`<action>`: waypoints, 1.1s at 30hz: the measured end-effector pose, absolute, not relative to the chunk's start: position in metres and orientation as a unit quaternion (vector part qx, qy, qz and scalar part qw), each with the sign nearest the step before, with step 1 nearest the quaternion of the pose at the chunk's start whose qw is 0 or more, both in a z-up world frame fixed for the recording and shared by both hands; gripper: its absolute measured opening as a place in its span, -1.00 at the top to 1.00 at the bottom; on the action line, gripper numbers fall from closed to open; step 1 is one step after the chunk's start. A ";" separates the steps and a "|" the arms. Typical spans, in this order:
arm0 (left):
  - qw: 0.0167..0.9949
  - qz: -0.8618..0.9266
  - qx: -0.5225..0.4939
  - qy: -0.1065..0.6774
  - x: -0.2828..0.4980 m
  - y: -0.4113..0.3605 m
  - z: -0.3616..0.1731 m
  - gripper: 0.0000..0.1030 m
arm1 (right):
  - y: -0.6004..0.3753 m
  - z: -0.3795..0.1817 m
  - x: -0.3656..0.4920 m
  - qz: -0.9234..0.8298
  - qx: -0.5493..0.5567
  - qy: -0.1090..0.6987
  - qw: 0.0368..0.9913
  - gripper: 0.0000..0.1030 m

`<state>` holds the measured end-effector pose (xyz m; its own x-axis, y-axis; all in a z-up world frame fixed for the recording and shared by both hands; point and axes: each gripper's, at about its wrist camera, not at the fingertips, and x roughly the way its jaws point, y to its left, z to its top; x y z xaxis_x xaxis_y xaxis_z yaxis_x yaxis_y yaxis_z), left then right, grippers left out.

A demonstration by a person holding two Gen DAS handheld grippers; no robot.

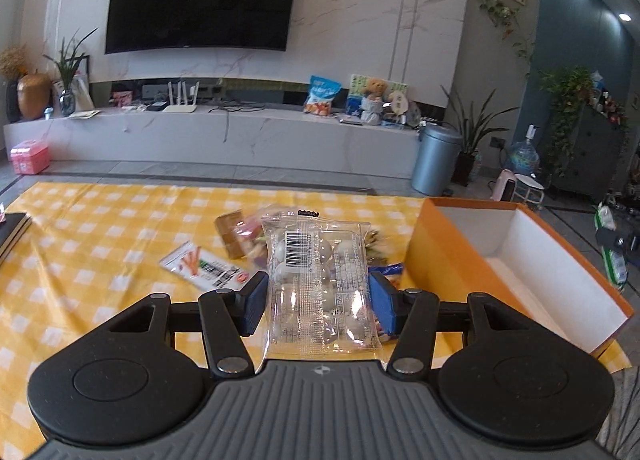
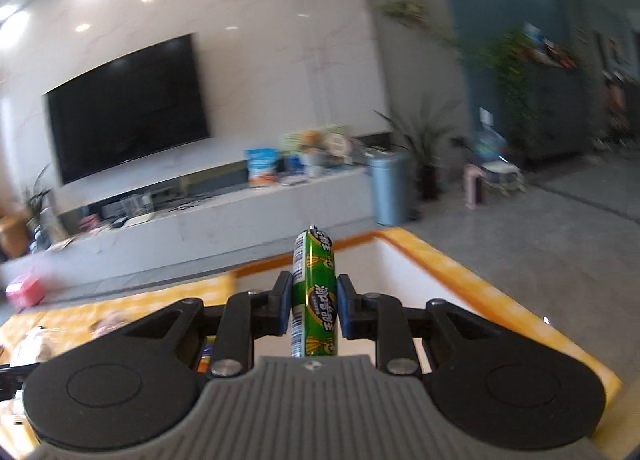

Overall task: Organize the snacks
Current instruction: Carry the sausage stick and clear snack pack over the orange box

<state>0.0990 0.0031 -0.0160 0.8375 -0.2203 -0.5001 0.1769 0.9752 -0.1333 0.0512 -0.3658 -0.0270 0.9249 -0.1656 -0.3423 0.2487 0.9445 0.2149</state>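
**A:** Clear packet [image 1: 320,280] first, in the left wrist view. The left gripper [image 1: 318,304] has its blue pads pressed on both long edges of it, jaws about half apart, and it hangs above the yellow checked cloth [image 1: 100,228] just left of the orange box [image 1: 440,260].

**B:** How will it handle?

**A:** Light, I'd judge, with slick crinkly film and round white pieces that can shift inside. Gripping across the middle, as now, suits it; squeeze gently.

**B:** And the right wrist view?

**A:** It is blurred, but the right gripper [image 2: 314,308] is clamped narrow on a green sausage stick [image 2: 314,292], upright over the box [image 2: 460,272]. Probably firm and smooth-skinned, so a mid-length hold stops it pivoting.
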 end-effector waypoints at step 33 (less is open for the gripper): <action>0.905 -0.293 -0.038 0.307 0.138 -0.135 -0.024 -0.20 | -0.411 -0.078 0.080 -0.272 0.170 0.262 0.910 -0.27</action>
<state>0.1375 -0.1345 -0.0242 0.6393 -0.5540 -0.5334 0.5070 0.8251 -0.2493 0.0799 -0.4111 -0.0783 0.7145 -0.4070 -0.5691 0.5847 0.7940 0.1663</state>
